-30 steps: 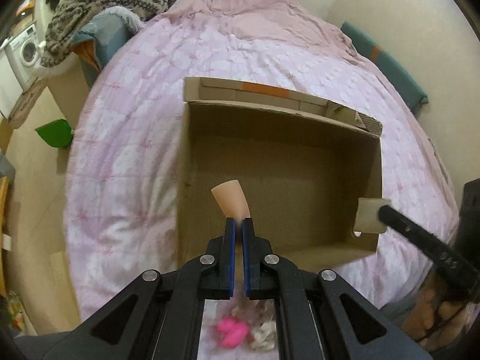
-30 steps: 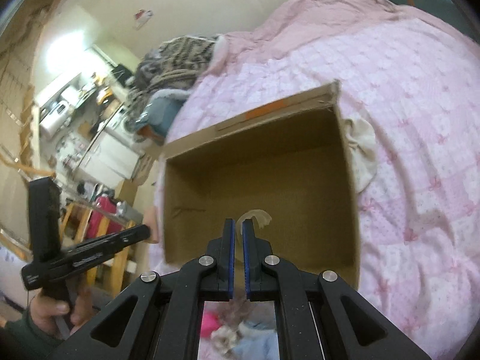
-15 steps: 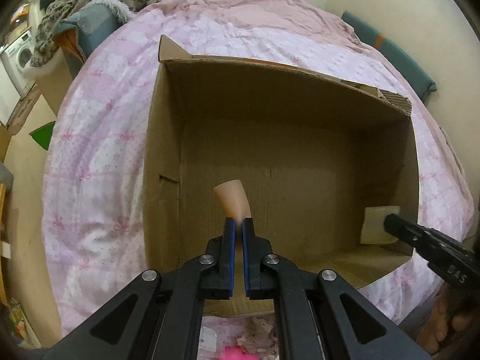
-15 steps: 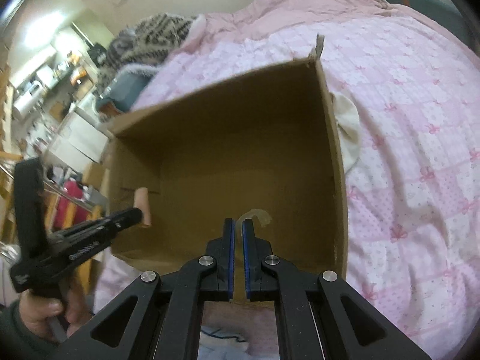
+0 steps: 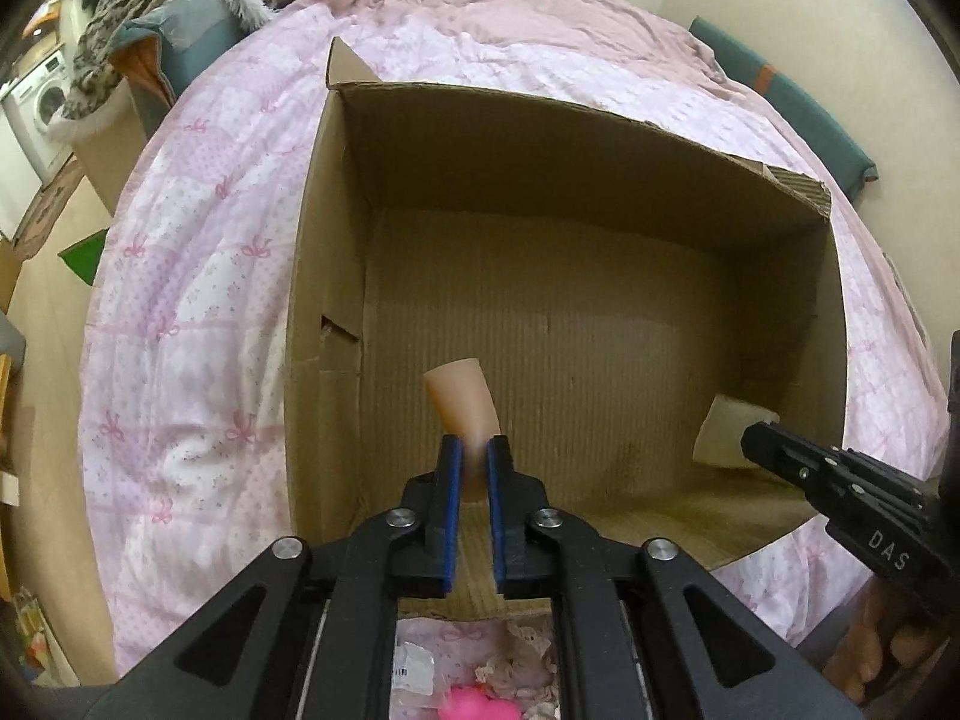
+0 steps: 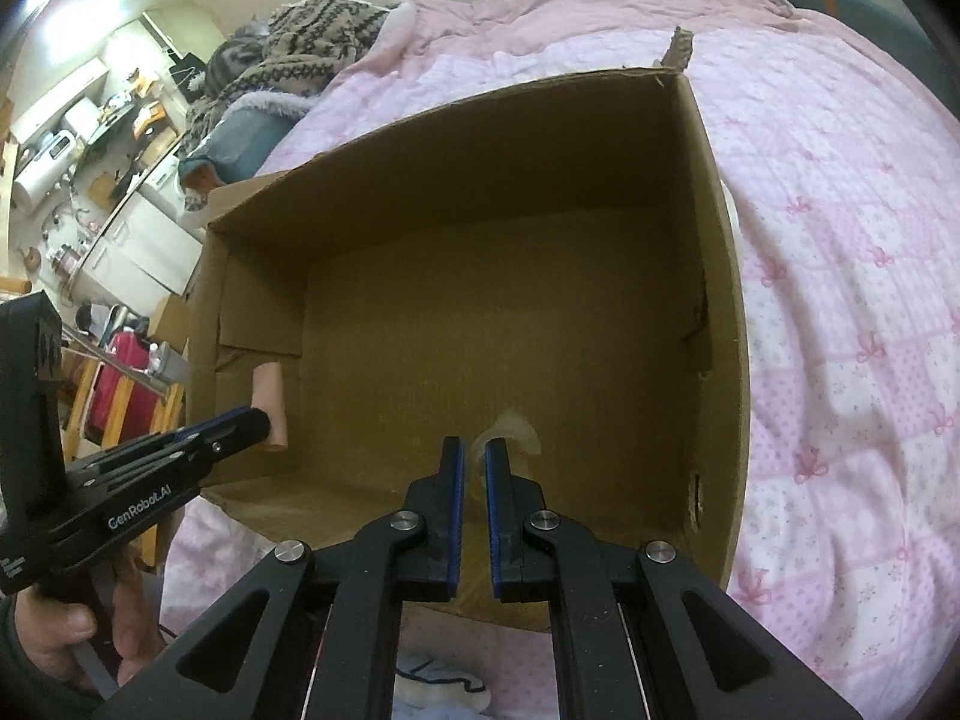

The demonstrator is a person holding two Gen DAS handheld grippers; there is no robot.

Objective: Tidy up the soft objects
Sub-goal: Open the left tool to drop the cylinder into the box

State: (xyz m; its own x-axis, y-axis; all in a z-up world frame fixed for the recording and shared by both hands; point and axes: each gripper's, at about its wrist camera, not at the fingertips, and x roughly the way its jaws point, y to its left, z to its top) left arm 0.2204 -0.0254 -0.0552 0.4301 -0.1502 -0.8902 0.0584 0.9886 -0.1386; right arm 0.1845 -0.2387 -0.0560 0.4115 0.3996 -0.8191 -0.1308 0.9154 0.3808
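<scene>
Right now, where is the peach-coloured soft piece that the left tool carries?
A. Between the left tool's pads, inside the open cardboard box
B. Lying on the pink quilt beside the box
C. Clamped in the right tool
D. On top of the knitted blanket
A: the peach-coloured soft piece sticks up from between the left tool pads, whose jaws are opening, within the walls of the cardboard box; the right tool holds a pale piece instead.

From my seat I read two markings only. In the left wrist view, white capitals "DAS" stand on the side of the right gripper [image 5: 759, 441], reaching in from four o'clock. In the right wrist view, "GenRobot.AI" stands in white on the body of the left gripper [image 6: 264, 420], at eight o'clock. Smaller white print below it is illegible.
</scene>
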